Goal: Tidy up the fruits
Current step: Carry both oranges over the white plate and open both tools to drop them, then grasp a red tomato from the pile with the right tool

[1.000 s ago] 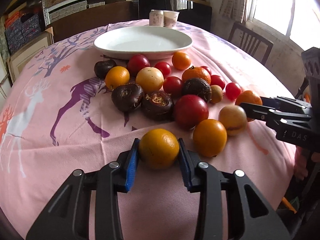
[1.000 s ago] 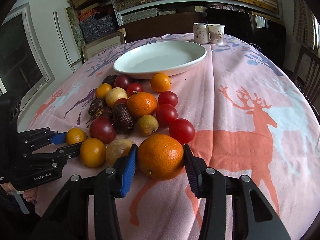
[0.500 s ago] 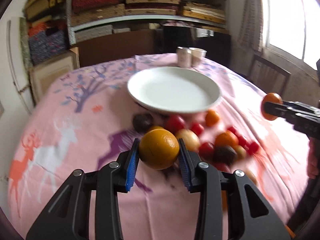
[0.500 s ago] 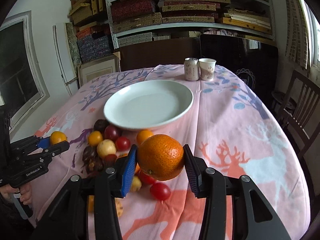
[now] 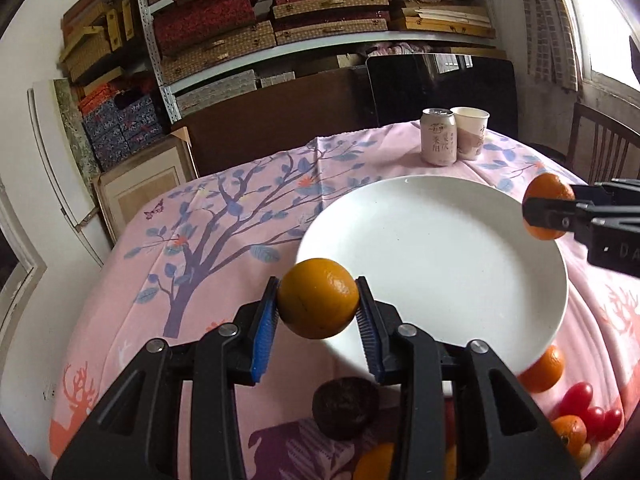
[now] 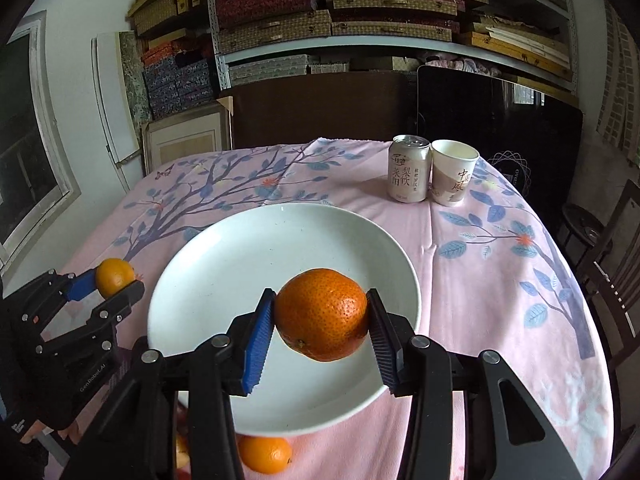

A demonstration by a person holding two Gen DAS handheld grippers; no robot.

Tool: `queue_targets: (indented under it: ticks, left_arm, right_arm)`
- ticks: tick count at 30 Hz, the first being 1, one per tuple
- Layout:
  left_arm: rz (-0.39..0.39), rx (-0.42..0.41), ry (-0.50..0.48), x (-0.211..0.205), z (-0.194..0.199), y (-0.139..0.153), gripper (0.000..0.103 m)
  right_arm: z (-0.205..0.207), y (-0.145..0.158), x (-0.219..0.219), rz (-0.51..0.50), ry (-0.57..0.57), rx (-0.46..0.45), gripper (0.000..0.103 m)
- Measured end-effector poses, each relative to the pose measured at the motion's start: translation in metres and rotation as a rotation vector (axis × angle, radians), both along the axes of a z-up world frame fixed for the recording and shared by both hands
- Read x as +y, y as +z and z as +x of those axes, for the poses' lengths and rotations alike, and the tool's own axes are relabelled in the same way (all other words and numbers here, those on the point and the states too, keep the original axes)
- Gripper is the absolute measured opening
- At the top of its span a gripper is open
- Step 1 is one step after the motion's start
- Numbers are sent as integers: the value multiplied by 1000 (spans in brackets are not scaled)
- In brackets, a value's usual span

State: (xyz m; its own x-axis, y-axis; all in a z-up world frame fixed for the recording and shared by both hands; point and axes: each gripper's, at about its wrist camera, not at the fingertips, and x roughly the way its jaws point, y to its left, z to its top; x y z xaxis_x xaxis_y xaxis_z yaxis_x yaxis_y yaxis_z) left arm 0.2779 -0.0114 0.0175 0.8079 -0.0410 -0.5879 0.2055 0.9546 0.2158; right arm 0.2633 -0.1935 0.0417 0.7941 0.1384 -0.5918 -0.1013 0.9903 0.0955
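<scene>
My left gripper (image 5: 318, 312) is shut on a smooth yellow-orange orange (image 5: 318, 298), held in the air at the near left edge of the empty white plate (image 5: 460, 248). My right gripper (image 6: 322, 326) is shut on a larger, deeper orange mandarin (image 6: 322, 314), held above the near part of the plate (image 6: 248, 248). Each gripper shows in the other view: the right one (image 5: 552, 210) at the plate's right edge, the left one (image 6: 110, 286) at the plate's left edge. The remaining fruits lie near the plate's front rim, mostly hidden.
A drink can (image 6: 409, 170) and a paper cup (image 6: 454, 172) stand behind the plate. A dark fruit (image 5: 346, 408), an orange (image 5: 542, 370) and small red tomatoes (image 5: 588, 404) lie in front of the plate. A chair (image 6: 612, 248) stands to the right; shelves fill the back wall.
Both grippers have lifted their oranges off the table and carried them forward from the fruit pile to the plate. The fruit pile has dropped below the views.
</scene>
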Motion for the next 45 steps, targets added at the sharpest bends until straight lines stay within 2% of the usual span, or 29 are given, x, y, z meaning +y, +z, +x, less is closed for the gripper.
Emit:
queue_targets:
  ticks: [3, 8, 12, 13, 14, 15, 17, 19, 20, 22, 23, 26, 30, 32, 34, 37, 40, 42, 45]
  left_arm:
    - [-4, 62, -20, -5, 22, -3, 36]
    - [-18, 103, -40, -12, 40, -13, 36]
    - [-24, 79, -34, -15, 39, -15, 39]
    - [-6, 65, -28, -16, 38, -15, 46]
    - [12, 43, -23, -16, 36, -13, 74]
    - [31, 10, -16, -17, 34, -10, 97]
    - [69, -87, -16, -18, 22, -1, 98]
    - [116, -128, -37, -19, 11, 7, 98]
    - [143, -131, -41, -20, 4, 10, 98]
    - [151, -102, -64, -18, -9, 14, 98]
    - [130, -60, -88, -15, -14, 16, 98]
    - [-9, 118, -159, 7, -32, 15, 98]
    - [-127, 215, -143, 39, -63, 7, 98]
    - [-166, 241, -146, 50, -80, -3, 98]
    - [-165, 251, -163, 54, -95, -11, 98]
    - [-152, 184, -182, 60, -118, -15, 98]
    - [-132, 144, -184, 63, -129, -19, 98]
    - [-133, 194, -205, 63, -129, -24, 98]
    - [-192, 240, -222, 67, -129, -30, 98]
  right_arm:
    - [15, -12, 1, 11, 10, 28, 46]
    - [38, -29, -9, 83, 32, 72, 46]
    - [40, -34, -11, 72, 32, 91, 47]
    - [39, -34, -12, 84, 26, 96, 47]
    - [39, -33, -14, 100, 24, 96, 51]
    - [38, -31, -16, 113, 31, 85, 70]
    - [33, -24, -17, 100, 31, 58, 91]
    - [22, -14, -20, 83, 19, 19, 94]
    - [15, -9, -21, 82, 20, 8, 99]
    - [-2, -1, -28, 99, 9, -4, 99]
    - [-12, 1, -31, 114, 9, -3, 99]
    - [-49, 1, -37, 123, 20, 12, 99]
    - [-104, -15, -35, 5, -2, 13, 99]
    - [-129, -28, -32, -62, -19, 2, 99]
    - [-151, -41, -27, -121, -25, -27, 99]
    - [-167, -51, -22, -185, -71, -13, 99]
    - [-177, -53, -19, -183, -66, -2, 99]
    - [-179, -58, -15, -202, -60, 11, 99]
    - [-173, -68, -8, -253, -80, 72, 99]
